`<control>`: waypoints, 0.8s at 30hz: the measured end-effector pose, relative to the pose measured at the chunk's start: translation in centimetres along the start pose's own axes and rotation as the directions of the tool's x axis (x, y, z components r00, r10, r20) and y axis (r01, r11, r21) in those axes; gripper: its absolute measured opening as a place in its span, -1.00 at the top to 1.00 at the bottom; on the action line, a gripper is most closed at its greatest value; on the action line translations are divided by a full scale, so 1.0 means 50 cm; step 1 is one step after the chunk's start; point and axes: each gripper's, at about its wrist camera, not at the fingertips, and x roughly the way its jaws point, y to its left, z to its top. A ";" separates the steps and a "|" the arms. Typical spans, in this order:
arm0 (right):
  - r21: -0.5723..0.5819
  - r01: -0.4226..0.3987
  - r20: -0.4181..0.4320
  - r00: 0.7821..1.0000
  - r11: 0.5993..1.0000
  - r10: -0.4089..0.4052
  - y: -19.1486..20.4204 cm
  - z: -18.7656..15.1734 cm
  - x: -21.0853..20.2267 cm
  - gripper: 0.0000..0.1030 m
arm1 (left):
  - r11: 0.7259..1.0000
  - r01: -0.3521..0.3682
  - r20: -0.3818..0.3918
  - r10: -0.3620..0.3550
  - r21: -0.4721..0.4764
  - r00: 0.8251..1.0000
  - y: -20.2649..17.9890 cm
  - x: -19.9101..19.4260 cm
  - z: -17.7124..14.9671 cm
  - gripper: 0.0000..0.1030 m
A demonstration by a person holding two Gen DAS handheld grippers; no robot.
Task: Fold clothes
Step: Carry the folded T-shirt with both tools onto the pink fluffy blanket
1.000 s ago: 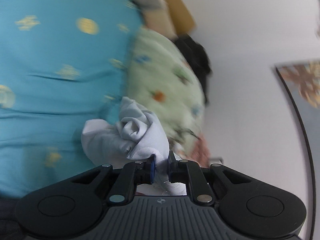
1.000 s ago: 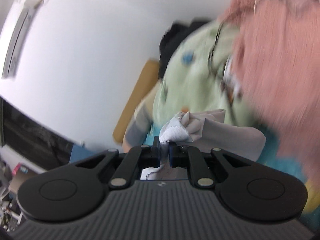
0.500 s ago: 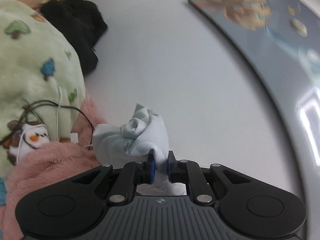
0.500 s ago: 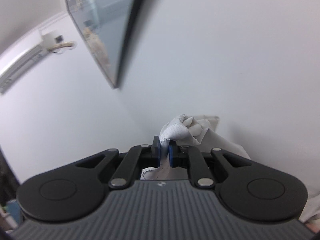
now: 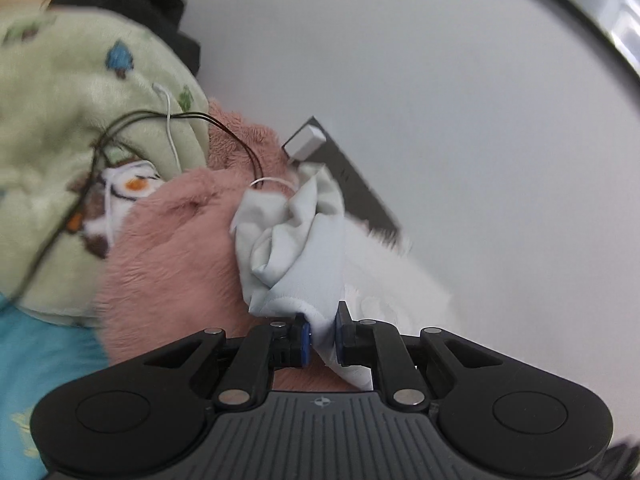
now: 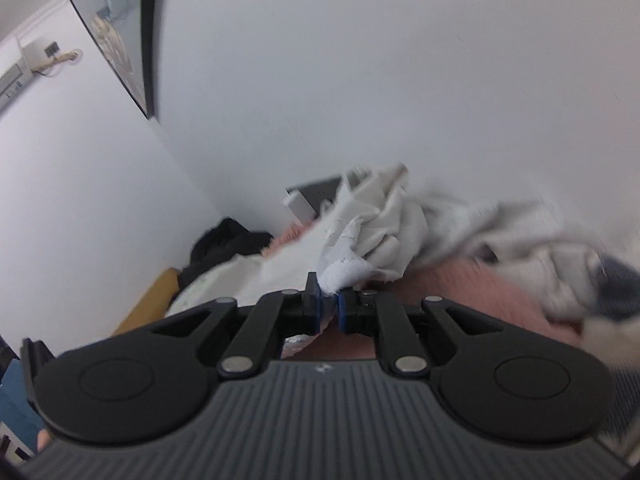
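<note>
Left gripper point(image 5: 320, 334) jaws pinch a corner of the pale cloth point(image 5: 294, 248); the cloth bunches upward from the jaws, long axis running toward 12 o'clock, tip leaning to 1 o'clock. Right gripper point(image 6: 329, 304) jaws pinch another bunched edge of the cloth point(image 6: 378, 236), which rises toward 1 o'clock, its lacy white hem right at the jaws. Cloth is held off the bed, over the pink blanket point(image 5: 176, 248), with a green printed blanket point(image 5: 76, 120) at 10 o'clock and a teal sheet point(image 5: 36, 352) at 8 o'clock in the left view. White charger point(image 5: 306, 142) sits at 12 o'clock just past the cloth tip; cables point(image 5: 168, 118) cross the green blanket. White fluffy fabric point(image 5: 394, 280) at 2 o'clock.

Versus half a second ago: both views have tipped down; the right view then showed mostly wall and picture frame point(image 6: 120, 36), now the bed pile and more laundry point(image 6: 520, 240) at 2 o'clock. Both grips unchanged. Frames motion-blurred.
</note>
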 end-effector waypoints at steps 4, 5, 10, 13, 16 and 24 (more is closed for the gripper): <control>0.020 0.016 -0.033 0.999 1.000 -0.015 -0.034 -0.061 -0.028 0.74 | 0.996 -0.046 0.009 0.045 0.072 0.999 -0.003 -0.013 -0.045 0.67; 0.024 0.020 -0.041 0.999 0.999 -0.019 -0.042 -0.076 -0.036 0.74 | 0.996 -0.053 0.015 0.052 0.066 0.999 -0.002 -0.019 -0.049 0.62; -0.041 0.047 -0.079 0.996 0.998 -0.050 -0.017 -0.074 -0.081 0.72 | 0.992 -0.091 0.023 0.090 0.087 0.996 -0.022 -0.052 -0.044 0.22; -0.105 0.069 -0.074 0.994 0.992 -0.077 0.016 -0.055 -0.117 0.72 | 0.983 -0.151 0.050 0.146 0.108 0.988 -0.054 -0.090 -0.038 -0.44; -0.189 0.072 -0.025 0.997 0.979 -0.078 0.057 -0.033 -0.171 0.72 | 0.956 -0.218 0.124 0.196 0.195 0.973 -0.102 -0.146 -0.027 -0.82; -0.384 0.022 0.084 0.996 0.923 0.011 0.204 0.002 -0.313 -0.60 | 0.891 -0.299 0.307 0.195 0.342 0.932 -0.221 -0.314 -0.031 -0.99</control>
